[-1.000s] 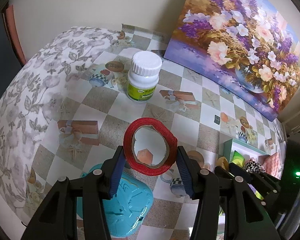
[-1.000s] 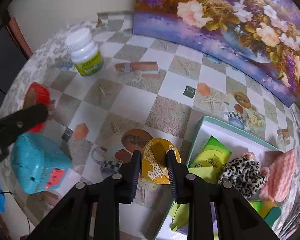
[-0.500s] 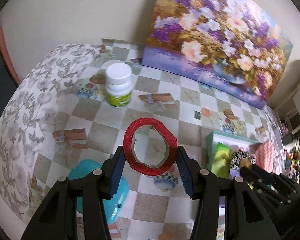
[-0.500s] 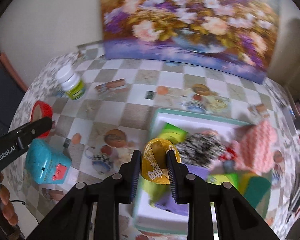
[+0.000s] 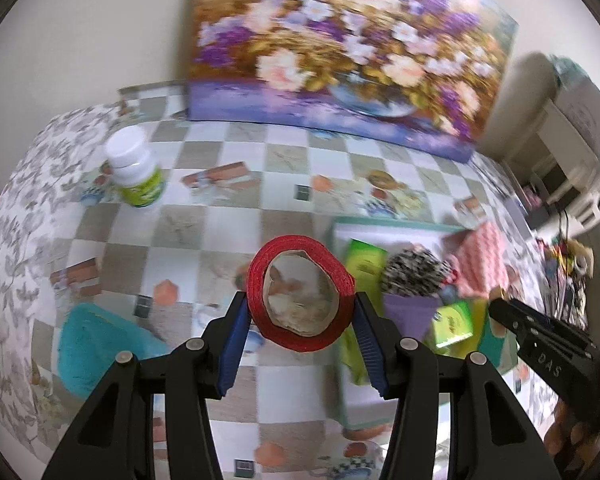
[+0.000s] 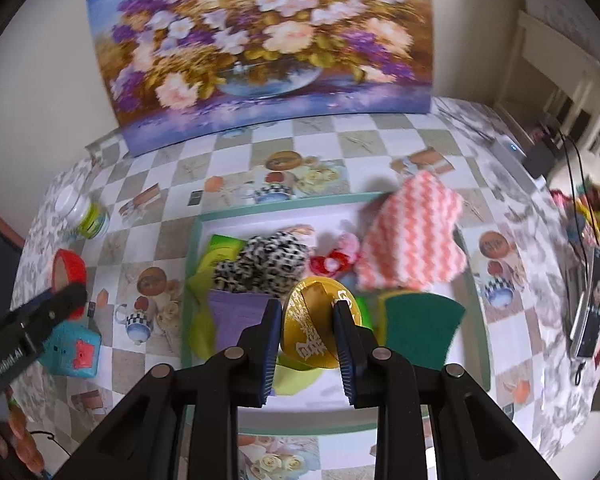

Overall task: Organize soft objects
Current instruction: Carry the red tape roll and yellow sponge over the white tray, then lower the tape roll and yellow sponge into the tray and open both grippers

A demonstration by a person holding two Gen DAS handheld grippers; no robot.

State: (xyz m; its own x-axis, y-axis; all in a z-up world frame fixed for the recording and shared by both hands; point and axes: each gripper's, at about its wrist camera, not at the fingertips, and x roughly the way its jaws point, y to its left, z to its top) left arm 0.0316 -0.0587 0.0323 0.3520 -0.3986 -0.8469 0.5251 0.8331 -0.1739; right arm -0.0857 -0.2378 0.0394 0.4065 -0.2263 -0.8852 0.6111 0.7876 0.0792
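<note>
My left gripper (image 5: 300, 312) is shut on a red tape roll (image 5: 300, 304) and holds it above the checked tablecloth, just left of the teal-rimmed tray (image 5: 380, 222). The roll also shows in the right wrist view (image 6: 70, 270). My right gripper (image 6: 307, 322) is shut on a gold foil disc (image 6: 316, 330) and holds it over the tray (image 6: 276, 210). In the tray lie a leopard-print soft piece (image 6: 260, 264), a pink zigzag cloth (image 6: 412, 236), a green sponge (image 6: 420, 328), a purple pad (image 6: 236, 312) and green packets (image 6: 220, 250).
A white pill bottle (image 5: 134, 172) stands at the back left. A teal toy (image 5: 96, 344) lies at the front left. A flower painting (image 5: 340, 48) leans on the wall behind. A phone (image 6: 592, 304) and cables lie on the table's right side.
Both grippers have swung right with their loads. The right gripper now hangs over the tray's middle, and the left gripper is nearer the tray's left edge.
</note>
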